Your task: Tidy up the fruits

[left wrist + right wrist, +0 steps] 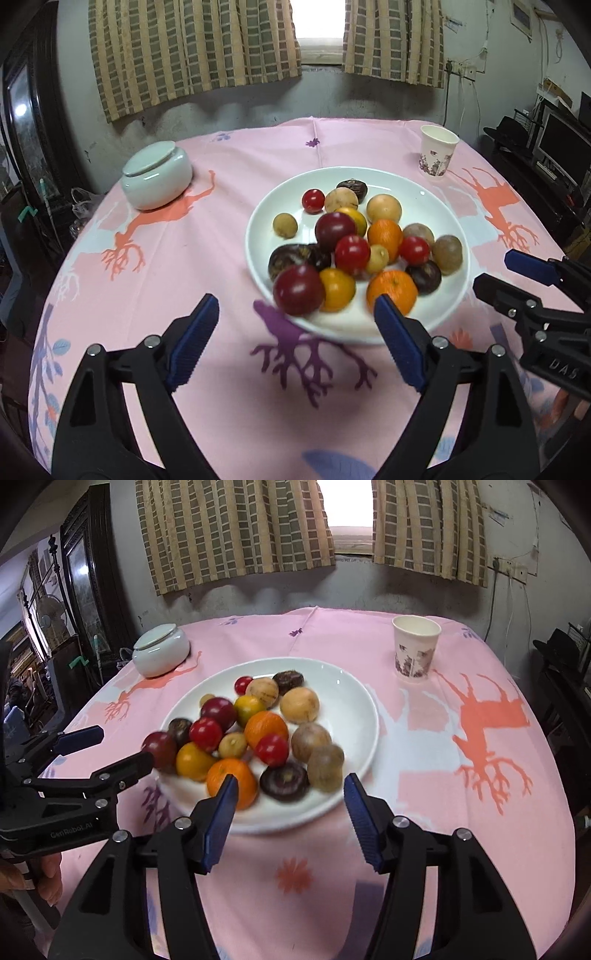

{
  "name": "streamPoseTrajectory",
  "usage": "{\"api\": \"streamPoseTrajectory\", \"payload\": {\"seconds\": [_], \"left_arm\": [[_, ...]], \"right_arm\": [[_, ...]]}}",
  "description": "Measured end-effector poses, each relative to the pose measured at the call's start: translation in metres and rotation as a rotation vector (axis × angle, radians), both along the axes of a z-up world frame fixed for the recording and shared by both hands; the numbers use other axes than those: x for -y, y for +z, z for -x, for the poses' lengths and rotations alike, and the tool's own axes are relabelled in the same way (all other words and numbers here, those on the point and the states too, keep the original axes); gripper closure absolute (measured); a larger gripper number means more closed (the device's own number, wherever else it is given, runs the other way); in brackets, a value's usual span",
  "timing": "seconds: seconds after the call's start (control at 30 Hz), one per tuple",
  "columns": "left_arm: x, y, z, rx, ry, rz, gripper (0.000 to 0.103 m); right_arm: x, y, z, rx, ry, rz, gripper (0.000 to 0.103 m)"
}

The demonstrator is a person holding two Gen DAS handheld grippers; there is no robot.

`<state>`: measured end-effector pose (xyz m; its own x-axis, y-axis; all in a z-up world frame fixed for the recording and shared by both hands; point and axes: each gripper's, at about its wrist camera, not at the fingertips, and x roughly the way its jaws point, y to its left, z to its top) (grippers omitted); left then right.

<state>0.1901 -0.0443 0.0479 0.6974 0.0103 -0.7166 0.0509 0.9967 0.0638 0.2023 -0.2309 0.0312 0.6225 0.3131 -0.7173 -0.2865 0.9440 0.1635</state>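
Observation:
A white plate holds several mixed fruits: red tomatoes, oranges, dark purple plums, yellow and tan round fruits. My left gripper is open and empty, just in front of the plate's near rim. My right gripper is open and empty at the plate's near edge, with an orange and a dark purple fruit just beyond it. Each gripper shows in the other's view, the right one and the left one.
A pink patterned tablecloth covers the table. A white lidded ceramic jar stands at the back left. A paper cup stands at the back right. Curtains and a wall lie behind; furniture flanks both sides.

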Motion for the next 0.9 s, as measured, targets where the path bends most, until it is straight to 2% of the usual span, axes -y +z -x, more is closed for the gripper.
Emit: {"api": "streamPoseTrajectory", "payload": {"seconds": [0.13,0.27,0.33,0.57,0.6,0.67,0.9], "left_arm": [[-0.004,0.003,0.036,0.02,-0.019,0.006,0.011],[-0.011,0.003,0.067,0.03,-0.007,0.046,0.008],[-0.013,-0.001,0.077,0.022,-0.006,0.047,0.007],[-0.017,-0.013,0.094,-0.006,0.019,0.042,0.007],[-0.016,-0.014,0.095,-0.009,0.019,0.038,0.007],[-0.014,-0.016,0.096,-0.016,0.016,0.028,0.007],[-0.005,-0.02,0.096,-0.036,-0.043,0.056,0.005]], "right_arm": [[0.005,0.005,0.037,0.001,-0.014,0.004,0.04],[0.008,0.007,0.064,0.011,-0.051,-0.003,0.028],[0.006,0.003,0.075,0.011,-0.053,-0.004,0.028],[-0.005,-0.009,0.096,0.026,-0.04,0.033,0.027],[-0.005,-0.01,0.097,0.031,-0.04,0.037,0.025],[-0.004,-0.012,0.099,0.032,-0.048,0.03,0.008],[0.001,-0.018,0.098,0.021,-0.037,-0.003,0.006]]}}
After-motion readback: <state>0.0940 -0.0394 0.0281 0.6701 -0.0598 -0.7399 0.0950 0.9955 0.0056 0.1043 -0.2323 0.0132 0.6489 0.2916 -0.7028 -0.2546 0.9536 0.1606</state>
